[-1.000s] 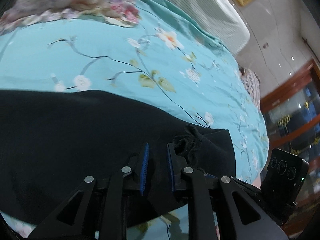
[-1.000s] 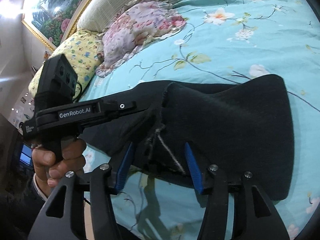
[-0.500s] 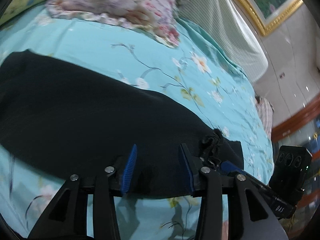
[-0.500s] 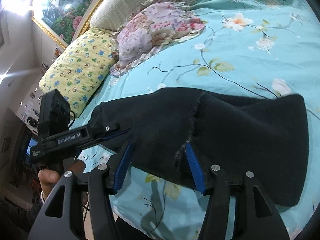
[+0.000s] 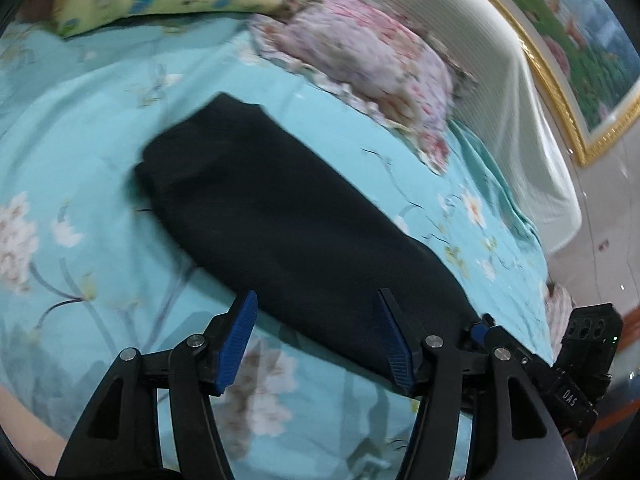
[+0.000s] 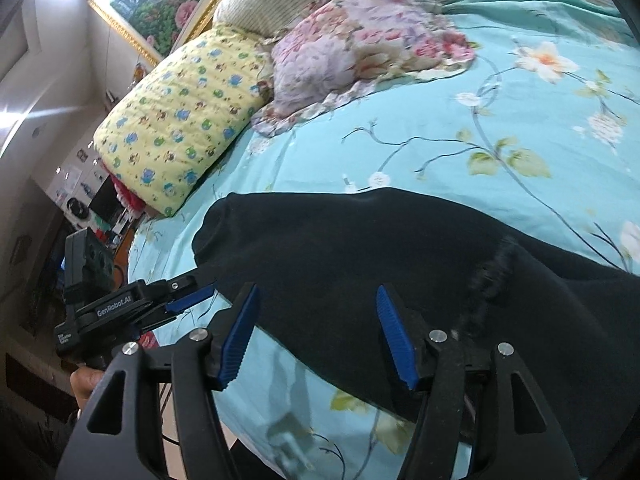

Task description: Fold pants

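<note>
Yellow pillow (image 6: 180, 120) and floral pillow (image 6: 360, 40) on teal bedsheet (image 6: 440, 128).

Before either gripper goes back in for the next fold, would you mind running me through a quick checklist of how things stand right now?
1. Left gripper open and holding nothing: ok.
2. Right gripper open and holding nothing: ok.
3. Black pants lying on the teal bedsheet, not lifted: ok.
4. Pants clear of the floral pillow and yellow pillow: ok, bedsheet shows between them.
5. Pants lying flat: not ok, a frayed ridge stands up near the right gripper.
6. Fold edges lined up: cannot tell, the left view is blurred and the black cloth hides the layers.
</note>
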{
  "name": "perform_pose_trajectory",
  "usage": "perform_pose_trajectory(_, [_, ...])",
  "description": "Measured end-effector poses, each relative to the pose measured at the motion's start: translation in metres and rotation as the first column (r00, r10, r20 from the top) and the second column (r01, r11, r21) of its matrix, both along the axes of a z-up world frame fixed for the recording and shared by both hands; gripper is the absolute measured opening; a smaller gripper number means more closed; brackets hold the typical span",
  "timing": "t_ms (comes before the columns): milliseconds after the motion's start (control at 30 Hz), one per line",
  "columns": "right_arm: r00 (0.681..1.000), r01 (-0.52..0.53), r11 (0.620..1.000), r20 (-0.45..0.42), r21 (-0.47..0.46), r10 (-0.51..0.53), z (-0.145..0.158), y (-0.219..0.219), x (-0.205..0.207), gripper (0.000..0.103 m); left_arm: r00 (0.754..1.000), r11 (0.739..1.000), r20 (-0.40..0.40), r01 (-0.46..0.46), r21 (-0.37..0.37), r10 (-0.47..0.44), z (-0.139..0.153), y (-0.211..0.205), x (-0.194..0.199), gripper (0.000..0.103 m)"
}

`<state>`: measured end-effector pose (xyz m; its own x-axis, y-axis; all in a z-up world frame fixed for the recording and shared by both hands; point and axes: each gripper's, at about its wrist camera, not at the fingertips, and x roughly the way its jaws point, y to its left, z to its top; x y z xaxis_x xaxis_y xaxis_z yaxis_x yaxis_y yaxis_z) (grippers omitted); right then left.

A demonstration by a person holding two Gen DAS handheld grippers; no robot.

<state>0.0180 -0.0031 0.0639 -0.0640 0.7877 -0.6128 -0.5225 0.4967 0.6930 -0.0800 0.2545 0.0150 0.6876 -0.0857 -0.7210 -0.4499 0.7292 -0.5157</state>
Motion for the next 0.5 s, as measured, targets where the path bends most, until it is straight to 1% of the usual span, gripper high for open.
perform_pose_trajectory(100, [0.999,-0.036,0.999,0.008,0.001,0.036,0.001,0.013,0.000,0.062,1.000,1.000,-0.009,-0.019,0.007,0.019,-0.003,0.009,-0.007,0.063])
perform_pose_trajectory(233, [0.997,-0.073,0.997,0.015,0.005,0.073,0.003,0.028,0.001,0.062,0.999,0.999,-0.015,-0.039,-0.011,0.038,-0.007,0.018,-0.015,0.064])
perform_pose_trajectory(400, [0.993,-0.118,0.993,0.020,0.003,0.118,0.003,0.046,0.005,0.063,0.997,0.997,-0.017,-0.070,-0.008,0.070,-0.007,0.028,-0.019,0.066])
perform_pose_trajectory(500, [0.989,-0.144,0.990,0.020,0.002,0.144,0.003,0.059,0.009,0.063,0.995,0.995,-0.020,-0.095,-0.027,0.094,-0.009,0.038,-0.020,0.067])
